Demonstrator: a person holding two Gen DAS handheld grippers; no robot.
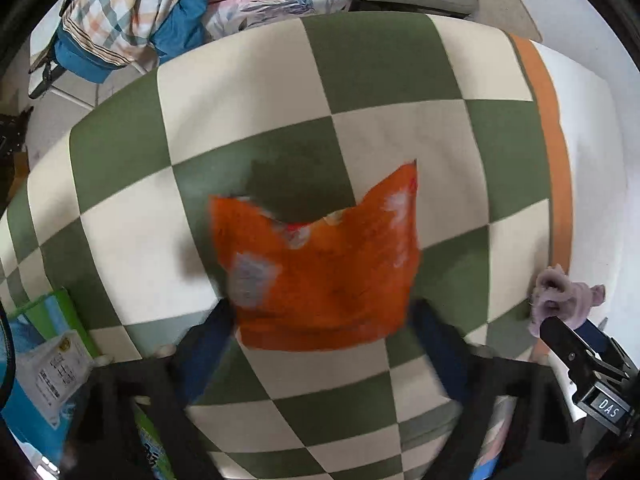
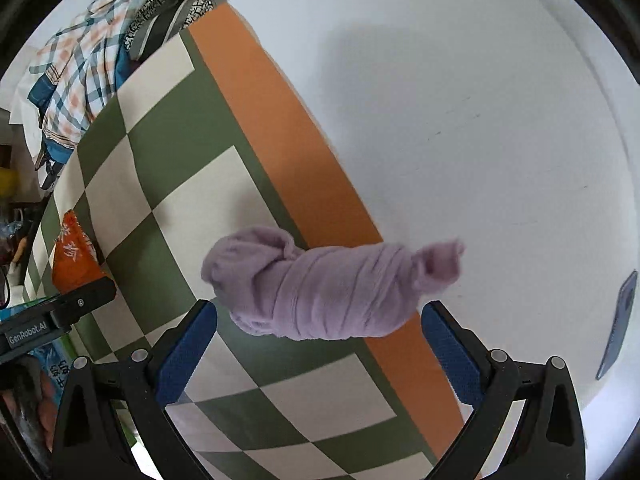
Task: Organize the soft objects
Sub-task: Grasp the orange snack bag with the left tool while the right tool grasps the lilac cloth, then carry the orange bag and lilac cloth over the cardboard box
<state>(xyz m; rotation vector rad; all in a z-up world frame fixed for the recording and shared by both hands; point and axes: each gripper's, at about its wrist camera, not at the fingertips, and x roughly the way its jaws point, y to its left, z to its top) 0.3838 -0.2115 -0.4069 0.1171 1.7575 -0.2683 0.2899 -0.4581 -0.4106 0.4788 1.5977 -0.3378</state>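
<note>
Left wrist: your left gripper (image 1: 322,316) straddles one orange packet (image 1: 320,264), contact unclear; right gripper (image 2: 320,320) gapes around one purple roll (image 2: 320,292).

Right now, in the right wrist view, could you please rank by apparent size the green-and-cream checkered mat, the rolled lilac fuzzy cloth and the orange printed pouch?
Largest to smallest, as they look:
1. Checkered mat
2. Rolled lilac cloth, though it is nearest the camera and so magnified
3. Orange pouch, partly hidden at the fisheye edge
</note>
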